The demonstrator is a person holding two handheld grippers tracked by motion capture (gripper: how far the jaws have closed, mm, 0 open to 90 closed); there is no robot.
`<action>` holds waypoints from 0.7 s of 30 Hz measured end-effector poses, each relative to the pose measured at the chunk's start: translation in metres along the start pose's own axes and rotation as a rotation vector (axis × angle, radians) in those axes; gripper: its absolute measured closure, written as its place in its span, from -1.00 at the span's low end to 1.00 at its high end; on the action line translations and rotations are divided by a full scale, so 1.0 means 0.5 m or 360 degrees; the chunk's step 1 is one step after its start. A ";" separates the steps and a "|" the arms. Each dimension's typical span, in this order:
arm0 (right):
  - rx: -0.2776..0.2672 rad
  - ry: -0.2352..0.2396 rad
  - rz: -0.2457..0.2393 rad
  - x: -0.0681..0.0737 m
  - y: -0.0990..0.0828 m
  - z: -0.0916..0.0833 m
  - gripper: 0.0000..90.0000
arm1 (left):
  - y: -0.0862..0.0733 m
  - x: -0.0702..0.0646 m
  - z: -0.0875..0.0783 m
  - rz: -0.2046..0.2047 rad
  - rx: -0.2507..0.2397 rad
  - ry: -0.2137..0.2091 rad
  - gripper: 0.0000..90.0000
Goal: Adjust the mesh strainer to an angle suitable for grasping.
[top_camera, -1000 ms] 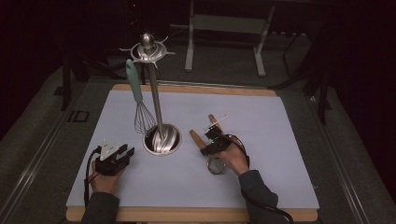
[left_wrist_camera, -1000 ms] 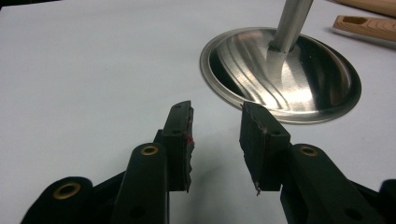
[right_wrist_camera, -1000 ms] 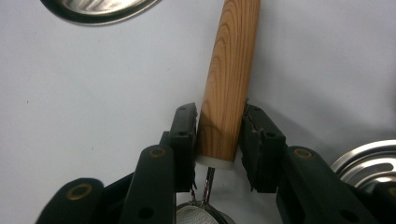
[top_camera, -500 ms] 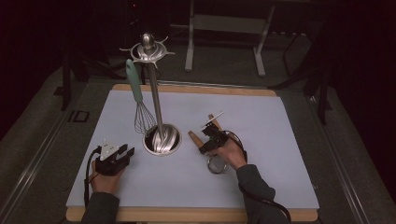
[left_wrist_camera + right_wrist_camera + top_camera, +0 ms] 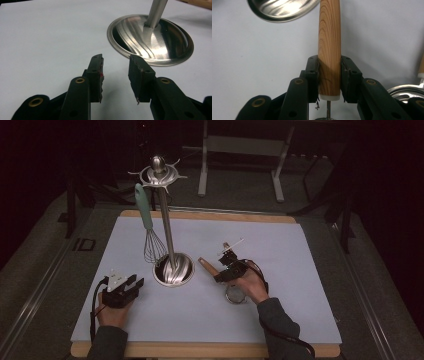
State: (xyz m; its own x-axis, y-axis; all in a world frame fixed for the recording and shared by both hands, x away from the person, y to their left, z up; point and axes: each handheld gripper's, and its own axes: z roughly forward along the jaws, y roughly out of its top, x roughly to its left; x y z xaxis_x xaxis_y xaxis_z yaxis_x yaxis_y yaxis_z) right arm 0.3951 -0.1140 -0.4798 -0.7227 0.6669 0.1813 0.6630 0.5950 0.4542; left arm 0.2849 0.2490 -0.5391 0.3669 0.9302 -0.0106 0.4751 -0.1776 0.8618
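Your right gripper (image 5: 329, 75) has just been closing and now clamps the wooden handle (image 5: 329, 45), near the table's (image 5: 300, 245) middle beside the stand (image 5: 172, 269). Your left gripper (image 5: 115, 72) rests open and empty near the front left corner. The room is dark.

This looks like a recording lab or studio, not a kitchen: around the table (image 5: 150, 347) with its pale sheet (image 5: 310, 285) everything is dark, and behind it stands a bare metal frame (image 5: 240, 150) on grey flooring.

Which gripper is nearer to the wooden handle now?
Right. The right gripper has its pads against both sides of the wooden handle. The left gripper is empty, on the other side of the stand's steel base.
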 end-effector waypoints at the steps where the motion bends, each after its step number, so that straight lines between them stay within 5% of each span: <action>1: -0.0007 0.0005 -0.0008 0.001 0.000 -0.003 0.56 | 0.000 0.000 0.000 -0.0001 0.0001 -0.0001 0.44; 21: -0.0182 0.0018 -0.0138 0.026 0.008 -0.058 0.56 | 0.000 0.000 0.000 -0.0001 0.0001 0.0000 0.43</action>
State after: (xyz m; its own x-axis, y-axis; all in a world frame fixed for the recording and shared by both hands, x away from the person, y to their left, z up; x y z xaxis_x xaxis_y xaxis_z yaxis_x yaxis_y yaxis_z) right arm 0.3829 -0.1158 -0.4504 -0.7787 0.6100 0.1465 0.5721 0.5947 0.5648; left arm 0.2849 0.2491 -0.5391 0.3663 0.9304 -0.0111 0.4759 -0.1771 0.8615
